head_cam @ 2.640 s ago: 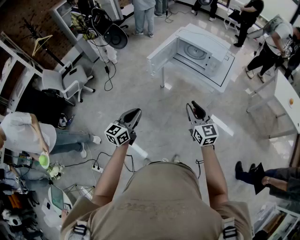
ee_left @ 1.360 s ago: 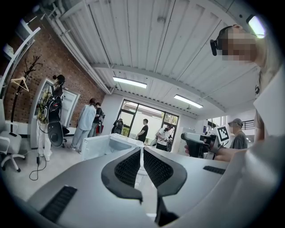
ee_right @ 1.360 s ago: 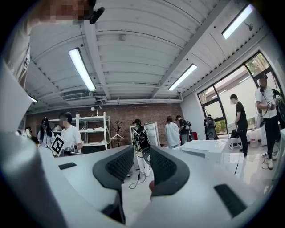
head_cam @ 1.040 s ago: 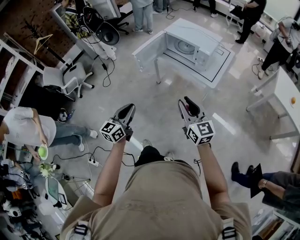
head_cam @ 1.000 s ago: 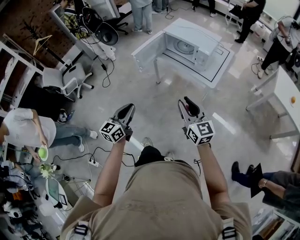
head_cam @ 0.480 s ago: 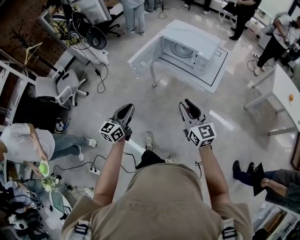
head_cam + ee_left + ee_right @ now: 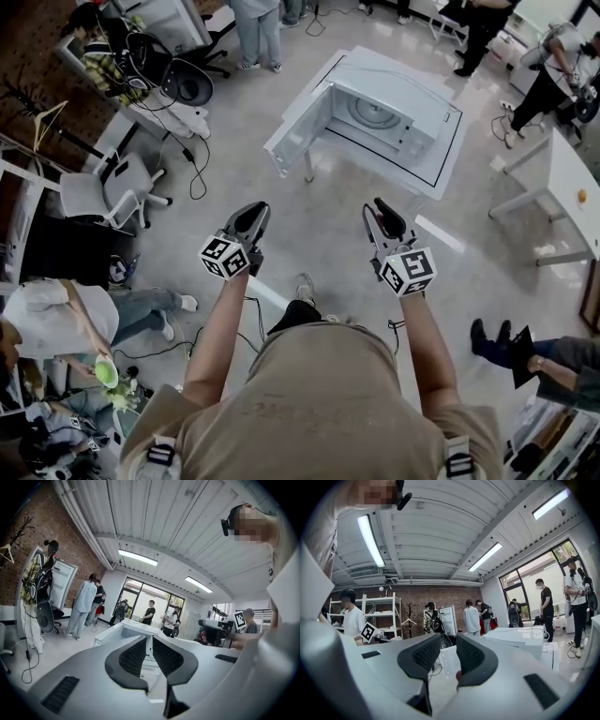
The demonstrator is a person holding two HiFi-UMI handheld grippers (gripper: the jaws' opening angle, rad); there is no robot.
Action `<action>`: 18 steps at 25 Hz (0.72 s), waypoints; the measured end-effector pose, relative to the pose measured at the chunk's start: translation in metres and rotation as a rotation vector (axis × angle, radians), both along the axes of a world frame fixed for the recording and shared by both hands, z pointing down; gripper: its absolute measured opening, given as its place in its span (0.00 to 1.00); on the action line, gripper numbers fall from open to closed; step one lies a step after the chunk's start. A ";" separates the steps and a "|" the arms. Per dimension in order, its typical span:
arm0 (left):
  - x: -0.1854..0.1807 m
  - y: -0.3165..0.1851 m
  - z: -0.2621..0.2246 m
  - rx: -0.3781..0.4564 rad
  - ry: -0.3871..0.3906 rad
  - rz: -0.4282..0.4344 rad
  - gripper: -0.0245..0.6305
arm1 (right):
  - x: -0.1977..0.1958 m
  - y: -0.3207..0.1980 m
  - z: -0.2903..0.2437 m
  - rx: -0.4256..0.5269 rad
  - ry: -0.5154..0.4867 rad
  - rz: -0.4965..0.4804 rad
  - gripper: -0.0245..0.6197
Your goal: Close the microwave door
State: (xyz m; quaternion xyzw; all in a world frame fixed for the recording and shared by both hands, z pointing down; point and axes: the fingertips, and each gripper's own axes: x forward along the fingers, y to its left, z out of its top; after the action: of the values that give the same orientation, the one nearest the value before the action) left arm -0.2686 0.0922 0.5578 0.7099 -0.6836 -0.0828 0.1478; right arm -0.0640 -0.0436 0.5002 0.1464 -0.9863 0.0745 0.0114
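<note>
Microwave (image 7: 398,108), white and box-shaped: stands on a white square table with a black border line (image 7: 450,167), well ahead of the person; the cavity with its round turntable lies open to view.
Microwave door (image 7: 292,141), white flat panel: hinged at the oven's left side and swung wide open, its free edge reaching past the table toward the person.
Left gripper (image 7: 248,214) (image 7: 149,641), grey, two-jaw, with ribbed black pads: held level in front of the person and aimed toward the open door; the jaws have just been opening and stand a narrow slit apart, with nothing between them.
Right gripper (image 7: 382,210) (image 7: 449,644), same build: held level beside the left one; the jaws stand a little wider apart and grip nothing.
Marker cubes (image 7: 223,258): one sits behind the jaws of each gripper, black-and-white squares facing up.
Separation: both grippers are well short of the microwave and touch nothing.
Floor (image 7: 328,216), pale grey and polished: black cables (image 7: 192,159) trail across it on the left.
Surroundings: a white swivel chair (image 7: 108,187) stands at the left; several people stand or sit around the room's edges.
</note>
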 end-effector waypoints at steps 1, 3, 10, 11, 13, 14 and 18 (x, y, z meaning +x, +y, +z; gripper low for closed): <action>-0.009 -0.004 0.002 -0.003 0.001 0.008 0.08 | -0.008 -0.002 0.000 0.001 0.004 0.006 0.20; -0.027 -0.013 0.009 -0.014 0.003 0.024 0.09 | -0.023 -0.006 0.002 0.002 0.011 0.017 0.20; -0.077 -0.051 0.030 -0.050 0.032 0.066 0.09 | -0.060 -0.033 0.005 -0.003 0.036 0.077 0.20; -0.082 -0.055 0.030 -0.050 0.032 0.074 0.09 | -0.064 -0.037 0.005 -0.003 0.036 0.086 0.20; -0.092 -0.063 0.032 -0.050 0.029 0.094 0.09 | -0.073 -0.042 0.007 -0.004 0.038 0.102 0.20; -0.096 -0.065 0.033 -0.050 0.028 0.104 0.09 | -0.078 -0.043 0.009 -0.004 0.040 0.108 0.20; -0.115 -0.072 0.039 -0.051 0.025 0.132 0.09 | -0.094 -0.048 0.016 -0.005 0.044 0.131 0.20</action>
State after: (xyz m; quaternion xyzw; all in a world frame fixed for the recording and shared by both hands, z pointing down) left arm -0.3834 0.0200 0.5968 0.7482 -0.6354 -0.0642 0.1796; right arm -0.1580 -0.0919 0.5165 0.2124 -0.9739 0.0745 0.0287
